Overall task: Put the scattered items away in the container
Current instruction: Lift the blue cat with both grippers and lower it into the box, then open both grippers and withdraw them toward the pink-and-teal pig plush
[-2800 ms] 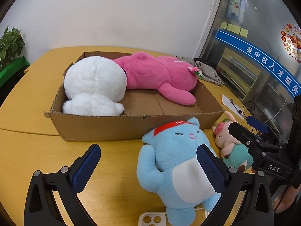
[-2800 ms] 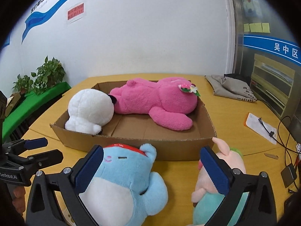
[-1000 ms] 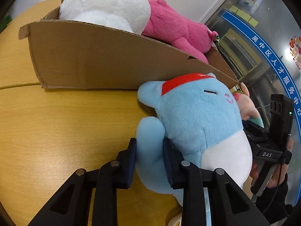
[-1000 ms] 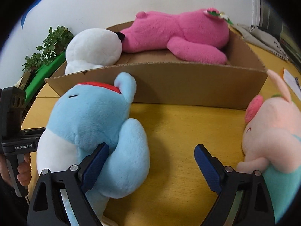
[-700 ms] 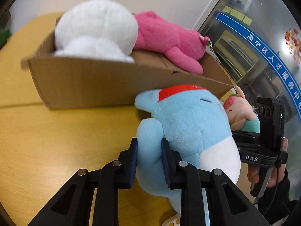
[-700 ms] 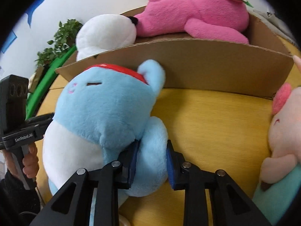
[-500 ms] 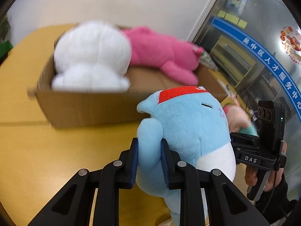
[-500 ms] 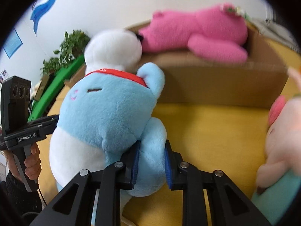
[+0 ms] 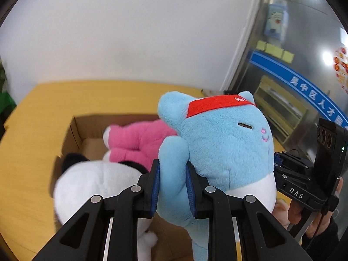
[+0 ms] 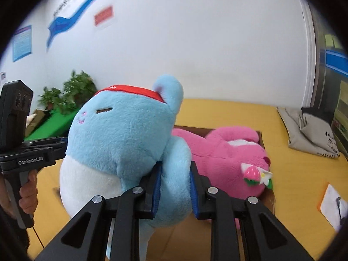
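Observation:
A light blue plush (image 9: 221,143) (image 10: 121,134) with a red headband and white belly hangs in the air above the cardboard box (image 9: 75,130). My left gripper (image 9: 173,174) is shut on one of its arms. My right gripper (image 10: 175,174) is shut on the other arm. In the box lie a pink plush (image 9: 139,141) (image 10: 228,161) and a white plush (image 9: 95,187). The far hand-held gripper shows at each view's edge, held by a hand (image 10: 28,193).
The yellow wooden table (image 9: 39,117) surrounds the box. A grey cloth bag (image 10: 308,128) lies at the back right, a paper with an orange edge (image 10: 330,204) at the right. Green plants (image 10: 69,93) stand at the left, shelving (image 9: 280,108) at the right.
My right gripper closed on the blue plush's arm. Both grippers then lifted the plush off the table, up and forward to above the box.

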Demonstrator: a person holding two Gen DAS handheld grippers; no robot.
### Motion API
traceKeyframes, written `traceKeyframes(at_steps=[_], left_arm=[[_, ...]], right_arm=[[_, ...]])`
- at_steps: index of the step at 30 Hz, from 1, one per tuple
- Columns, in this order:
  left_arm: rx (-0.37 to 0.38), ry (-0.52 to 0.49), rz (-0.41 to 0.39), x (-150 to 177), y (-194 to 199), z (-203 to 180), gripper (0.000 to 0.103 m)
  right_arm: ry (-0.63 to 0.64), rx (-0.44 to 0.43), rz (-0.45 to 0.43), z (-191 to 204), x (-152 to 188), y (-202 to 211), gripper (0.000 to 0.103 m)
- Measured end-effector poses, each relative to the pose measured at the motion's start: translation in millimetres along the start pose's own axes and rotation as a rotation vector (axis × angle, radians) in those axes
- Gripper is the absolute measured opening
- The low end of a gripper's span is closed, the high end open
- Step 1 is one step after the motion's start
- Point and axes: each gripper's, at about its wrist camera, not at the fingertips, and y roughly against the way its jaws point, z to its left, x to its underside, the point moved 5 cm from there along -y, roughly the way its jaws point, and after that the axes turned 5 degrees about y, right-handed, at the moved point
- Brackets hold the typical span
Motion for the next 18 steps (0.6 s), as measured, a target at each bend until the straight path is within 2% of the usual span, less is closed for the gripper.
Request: traceKeyframes(at_steps=[3, 7, 11, 12, 14, 15, 16, 18], left_arm=[[-0.063, -0.002, 0.111, 29, -43, 11, 0.023], [-0.081, -0.046, 0.1, 40, -40, 7, 0.023], [-0.113, -0.061, 0.088, 41, -35, 3, 0.025], [-0.114, -0.064, 0.081, 42, -31, 2, 0.029], [-0.114, -0.064, 0.065, 43, -19, -1, 0.039], [-0.116, -0.064, 0.055, 43, -12, -3, 0.049], [-0.113, -0.066, 0.043, 45, -4, -5, 0.067], [-0.084, -0.06, -0.003, 53, 19, -9, 0.091]], right_arm=[[-0.027, -0.007, 0.143, -9, 33, -52, 0.022], [-0.065, -0.026, 0.307, -7, 76, -83, 0.022], [-0.039, -0.027, 0.343, -4, 80, -84, 0.028], [-0.03, -0.011, 0.341, -4, 81, -82, 0.029], [-0.023, 0.019, 0.323, -3, 79, -72, 0.033], [-0.024, 0.03, 0.305, -2, 77, -64, 0.033], [-0.027, 0.038, 0.279, -2, 76, -53, 0.037], [-0.047, 0.038, 0.236, 2, 74, -30, 0.06]])
